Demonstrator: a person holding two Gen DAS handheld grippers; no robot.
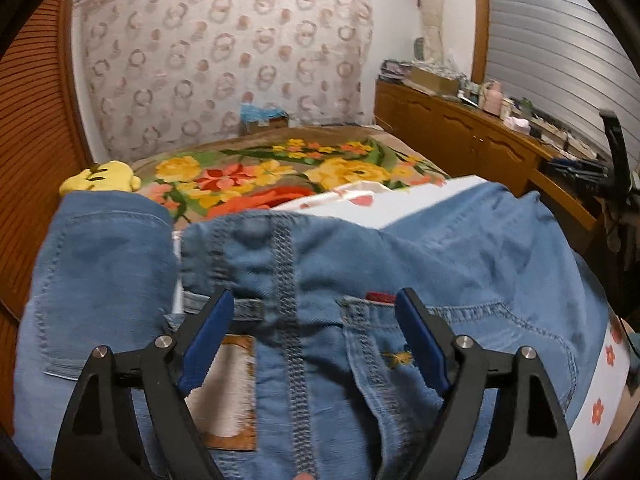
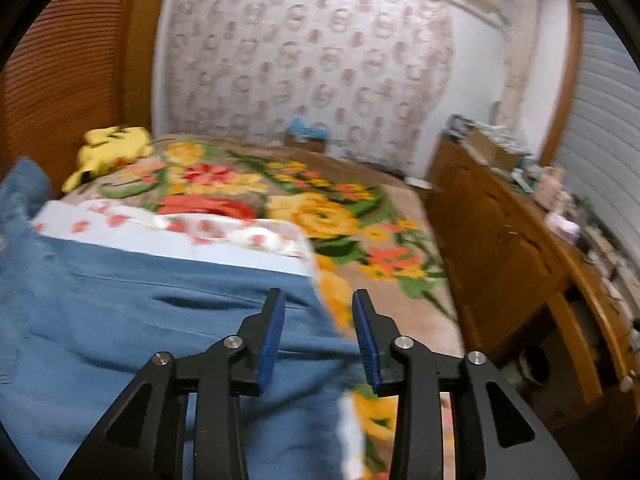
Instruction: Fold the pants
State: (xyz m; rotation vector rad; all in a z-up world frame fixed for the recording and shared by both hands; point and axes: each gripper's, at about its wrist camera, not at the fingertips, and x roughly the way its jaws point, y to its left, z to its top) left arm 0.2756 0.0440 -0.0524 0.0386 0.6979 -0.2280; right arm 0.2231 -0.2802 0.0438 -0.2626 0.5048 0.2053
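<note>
Light blue jeans (image 1: 400,248) lie spread on a white flower-printed cloth (image 1: 400,204) on the bed, waistband toward me. A brown leather patch (image 1: 228,392) and a small red tab (image 1: 380,297) show on them. My left gripper (image 1: 315,294) hovers over the waistband, jaws wide open, pads clear of the fabric. In the right wrist view the jeans (image 2: 140,320) fill the lower left on the same cloth (image 2: 160,236). My right gripper (image 2: 318,293) is partly open above their right edge, with nothing pinched between its blue pads.
A floral blanket (image 1: 260,176) covers the bed beyond the cloth. A yellow plush toy (image 1: 104,178) lies at the bed's left edge by a slatted wooden door. A cluttered wooden sideboard (image 2: 520,232) runs along the right. A blue-topped box (image 1: 260,114) stands by the far wall.
</note>
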